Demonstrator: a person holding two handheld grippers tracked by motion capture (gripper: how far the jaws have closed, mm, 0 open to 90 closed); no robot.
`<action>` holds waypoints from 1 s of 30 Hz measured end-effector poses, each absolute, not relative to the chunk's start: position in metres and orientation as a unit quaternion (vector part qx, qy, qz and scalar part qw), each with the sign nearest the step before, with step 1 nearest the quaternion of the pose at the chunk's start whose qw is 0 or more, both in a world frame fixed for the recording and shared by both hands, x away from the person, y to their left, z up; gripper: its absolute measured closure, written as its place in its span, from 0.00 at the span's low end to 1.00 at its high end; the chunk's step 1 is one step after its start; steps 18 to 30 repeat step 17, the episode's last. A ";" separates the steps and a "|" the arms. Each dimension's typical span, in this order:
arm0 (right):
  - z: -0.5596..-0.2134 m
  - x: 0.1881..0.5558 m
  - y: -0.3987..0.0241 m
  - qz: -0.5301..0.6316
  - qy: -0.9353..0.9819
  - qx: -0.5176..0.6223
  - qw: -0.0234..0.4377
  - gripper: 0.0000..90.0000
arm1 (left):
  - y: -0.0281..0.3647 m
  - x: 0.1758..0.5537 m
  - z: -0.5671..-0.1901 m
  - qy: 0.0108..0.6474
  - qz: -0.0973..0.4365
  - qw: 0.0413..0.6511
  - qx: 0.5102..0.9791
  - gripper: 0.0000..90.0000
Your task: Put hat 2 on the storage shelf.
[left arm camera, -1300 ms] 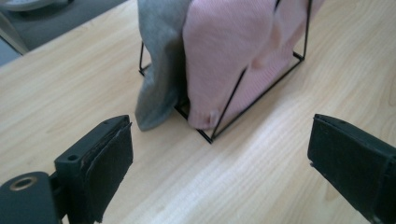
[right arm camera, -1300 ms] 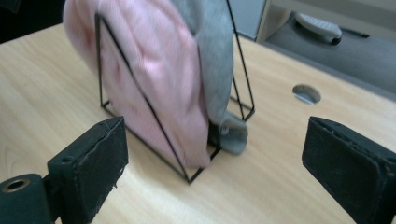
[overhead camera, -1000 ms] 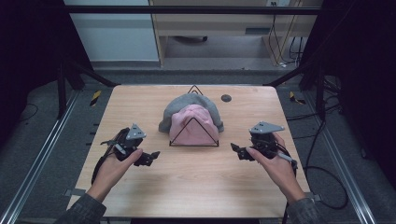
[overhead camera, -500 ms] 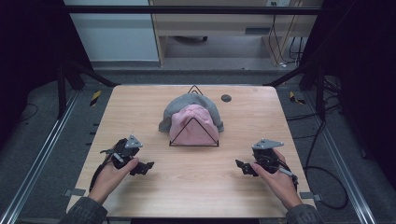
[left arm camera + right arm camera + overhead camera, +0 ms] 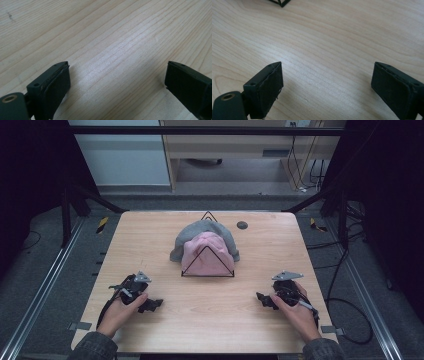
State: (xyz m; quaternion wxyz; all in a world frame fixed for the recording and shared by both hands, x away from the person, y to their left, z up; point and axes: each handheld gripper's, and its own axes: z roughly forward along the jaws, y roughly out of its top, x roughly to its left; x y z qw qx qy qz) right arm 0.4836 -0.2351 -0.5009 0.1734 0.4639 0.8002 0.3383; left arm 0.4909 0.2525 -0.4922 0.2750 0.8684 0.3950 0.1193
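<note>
A pink knit hat (image 5: 206, 253) and a grey knit hat (image 5: 200, 231) hang over a black wire triangular rack (image 5: 207, 266) at the middle of the wooden table (image 5: 210, 320). My left gripper (image 5: 152, 305) rests low near the table's front left, open, with bare wood between its jaws (image 5: 117, 82). My right gripper (image 5: 262, 299) sits at the front right, also open and empty over bare wood (image 5: 325, 85). A corner of the wire rack (image 5: 280, 2) peeks in at the top of the right gripper view.
A small dark round disc (image 5: 242, 225) lies on the table behind the hats to the right. Black frame bars run along both sides of the table. A cable (image 5: 350, 320) trails from the right gripper off the table's right edge.
Both grippers have drawn back toward the front edge of the table and dropped lower, away from the hats. The hats and rack have not moved.
</note>
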 end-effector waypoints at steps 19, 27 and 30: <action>-0.513 0.477 -0.227 0.342 0.799 0.453 0.197 0.03 | 0.250 0.487 -0.498 0.382 0.132 0.283 0.870 0.00; -0.513 0.477 -0.227 0.342 0.799 0.453 0.197 0.03 | 0.250 0.487 -0.498 0.382 0.132 0.283 0.870 0.00; -0.513 0.477 -0.227 0.342 0.799 0.453 0.197 0.03 | 0.250 0.487 -0.498 0.382 0.132 0.283 0.870 0.00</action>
